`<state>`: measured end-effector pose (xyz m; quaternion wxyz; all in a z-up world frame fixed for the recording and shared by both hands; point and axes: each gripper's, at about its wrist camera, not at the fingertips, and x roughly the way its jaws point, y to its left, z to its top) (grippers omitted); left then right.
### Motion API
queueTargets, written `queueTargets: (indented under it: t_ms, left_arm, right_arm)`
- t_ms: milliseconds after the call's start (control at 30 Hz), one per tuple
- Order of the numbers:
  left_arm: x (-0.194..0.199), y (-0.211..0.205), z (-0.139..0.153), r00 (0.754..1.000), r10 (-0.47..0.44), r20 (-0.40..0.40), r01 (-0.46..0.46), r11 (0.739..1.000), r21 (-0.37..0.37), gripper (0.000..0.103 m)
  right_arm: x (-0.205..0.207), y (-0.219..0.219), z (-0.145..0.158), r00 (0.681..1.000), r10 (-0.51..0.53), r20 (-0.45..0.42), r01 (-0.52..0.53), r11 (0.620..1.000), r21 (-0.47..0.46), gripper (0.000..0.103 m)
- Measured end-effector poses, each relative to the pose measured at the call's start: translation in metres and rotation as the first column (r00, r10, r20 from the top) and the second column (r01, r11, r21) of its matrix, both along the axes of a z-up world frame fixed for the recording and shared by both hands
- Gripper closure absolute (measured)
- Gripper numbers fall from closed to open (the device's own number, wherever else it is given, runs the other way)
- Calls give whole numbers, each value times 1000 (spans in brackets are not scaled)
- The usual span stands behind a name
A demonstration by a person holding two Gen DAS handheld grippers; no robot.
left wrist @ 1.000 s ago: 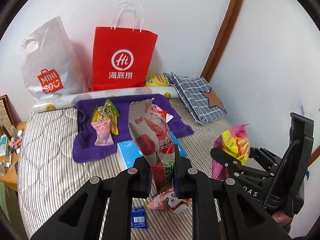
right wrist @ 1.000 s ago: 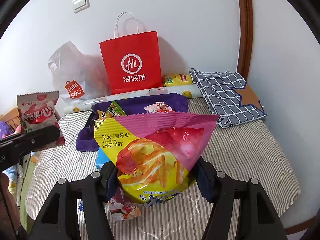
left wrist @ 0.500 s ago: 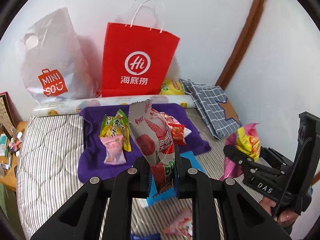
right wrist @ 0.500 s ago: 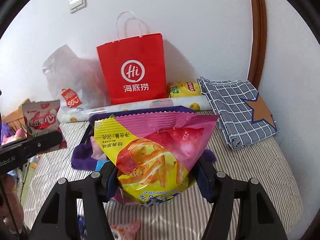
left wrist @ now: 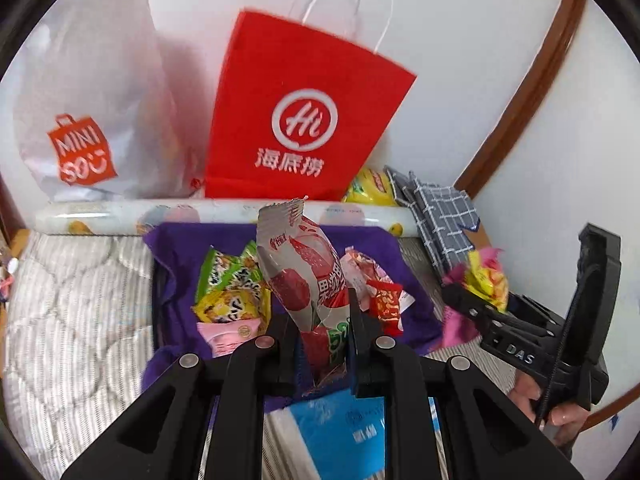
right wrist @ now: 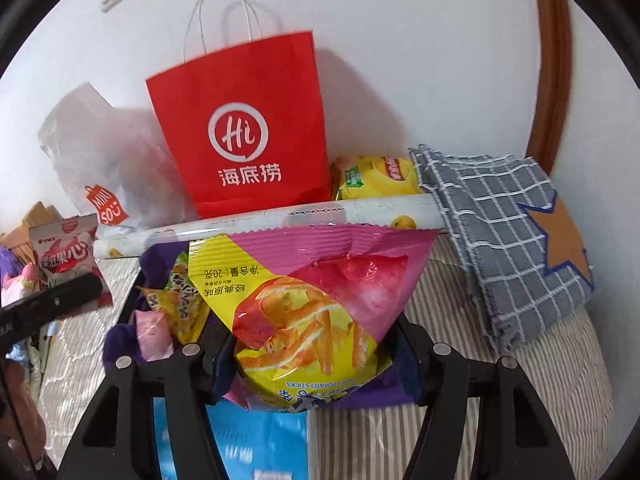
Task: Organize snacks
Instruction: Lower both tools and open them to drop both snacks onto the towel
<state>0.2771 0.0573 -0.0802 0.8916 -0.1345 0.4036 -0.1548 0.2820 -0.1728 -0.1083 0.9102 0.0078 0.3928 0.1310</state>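
In my left wrist view, the far left holds the striped quilt (left wrist: 76,312), and above it, upper left, a white Miniso bag (left wrist: 92,120) leans on the wall. Right of it stands the red bag (left wrist: 304,120), with a patterned roll (left wrist: 224,214) lying along its foot. Below the roll, mid-frame, the purple cloth (left wrist: 188,248) carries small packets: green and yellow ones (left wrist: 228,284) on its left, a pink one (left wrist: 232,332) just under them, red-and-white ones (left wrist: 376,284) on its right. At bottom centre my left gripper (left wrist: 322,336) has its jaws pinched narrow on the strawberry pack (left wrist: 298,268), which stands upright above the cloth. A blue pack (left wrist: 340,432) lies under the jaws at the bottom edge. Further right sit a yellow bag (left wrist: 370,190) and the checked cloth (left wrist: 444,216), and at the far right I see my right gripper (left wrist: 476,300) from the side, holding the chip bag (left wrist: 486,280), with a hand (left wrist: 556,408) on its grip. In my right wrist view, the strawberry pack (right wrist: 66,256) shows at the left edge above the left gripper's finger (right wrist: 60,304); at centre the right gripper (right wrist: 310,356) has its jaws about half wide, pressed on the chip bag (right wrist: 312,304), upside down, over the purple cloth (right wrist: 120,344).
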Motion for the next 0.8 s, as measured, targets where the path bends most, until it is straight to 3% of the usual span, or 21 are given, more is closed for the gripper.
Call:
queueTargets:
  t_ms: [367,800]
  left_arm:
    - [21,-14,-56,993,-33,-111,32,999,-13,86]
    - [25,-25,-81,985,-48,-167,50,999,8,86]
  right_arm:
    - [38,16,-57,993,59,-98,-63,997,-34,40]
    - [40,16,-70,987,92,-129,-94,996,-11,39]
